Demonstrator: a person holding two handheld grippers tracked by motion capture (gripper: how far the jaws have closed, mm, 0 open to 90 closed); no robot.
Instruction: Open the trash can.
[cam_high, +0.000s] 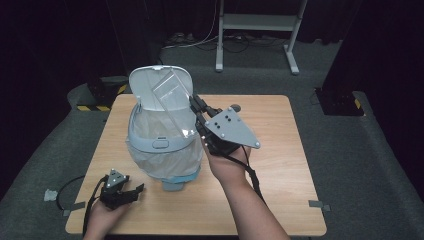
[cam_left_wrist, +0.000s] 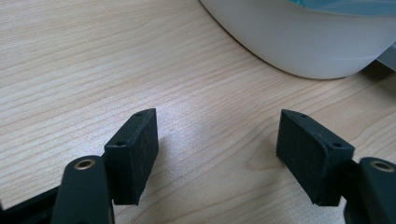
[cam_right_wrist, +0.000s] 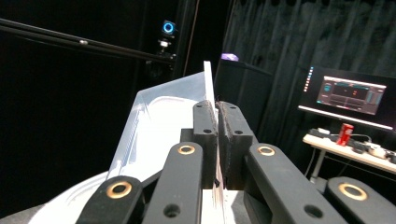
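A white and grey bin (cam_high: 160, 145) lined with a thin plastic bag stands on the left half of the wooden table (cam_high: 280, 165), its lid (cam_high: 147, 85) raised upright. A clear plastic flap (cam_high: 175, 102) slants out from the lid. My right gripper (cam_high: 194, 104) is shut on that flap's right edge; in the right gripper view the flap (cam_right_wrist: 159, 116) runs edge-on between the closed jaws of the right gripper (cam_right_wrist: 217, 112). My left gripper (cam_high: 136, 190) rests low near the table's front left corner, open and holding nothing (cam_left_wrist: 217, 135), with the bin's white base (cam_left_wrist: 303, 42) just ahead.
A metal stand (cam_high: 257, 22) with cables sits on the floor behind the table. Black boxes with yellow-striped edges lie at the far left (cam_high: 100, 95) and far right (cam_high: 340, 100). The right gripper view shows a lit monitor (cam_right_wrist: 352, 95) and a red can (cam_right_wrist: 344, 133) on a distant desk.
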